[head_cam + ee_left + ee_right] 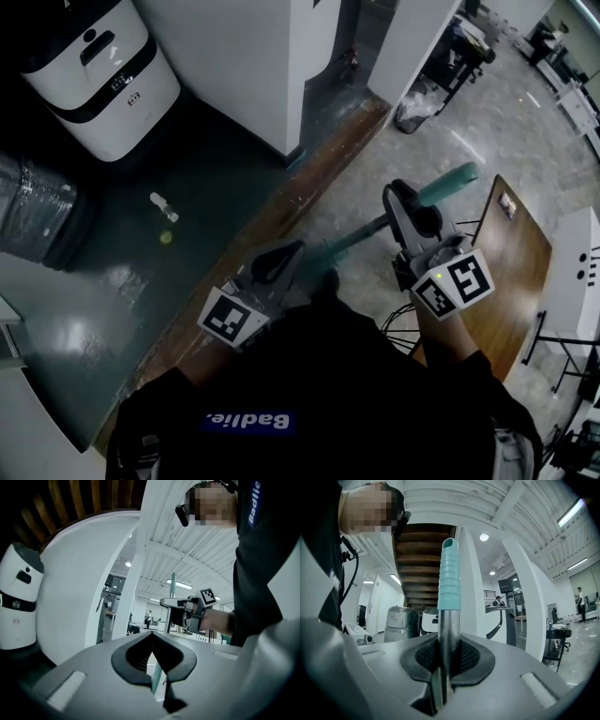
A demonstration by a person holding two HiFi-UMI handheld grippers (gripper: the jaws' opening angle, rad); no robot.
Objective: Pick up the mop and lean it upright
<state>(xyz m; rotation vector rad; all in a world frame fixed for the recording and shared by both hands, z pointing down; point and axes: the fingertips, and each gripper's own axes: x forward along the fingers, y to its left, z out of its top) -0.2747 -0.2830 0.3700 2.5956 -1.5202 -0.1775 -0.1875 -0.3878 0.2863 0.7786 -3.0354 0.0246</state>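
The mop handle is a metal pole (361, 234) with a ribbed teal grip (450, 183) at its end; the mop head is hidden. In the head view my right gripper (398, 199) is shut on the pole just below the teal grip. The right gripper view shows the pole (449, 630) clamped between the pads, with the teal grip (449, 573) rising above them. My left gripper (298, 255) holds the pole lower down. In the left gripper view a teal stretch of pole (157, 677) sits between the closed pads of the left gripper (152, 644), and the right gripper (180, 611) shows farther up.
A white machine (98, 75) and a foil-wrapped cylinder (37, 211) stand at the left on the dark floor. A small bottle (164, 206) and a yellow ball (166, 238) lie there. A white pillar (253, 66) rises ahead; a wooden table (511, 253) is at the right.
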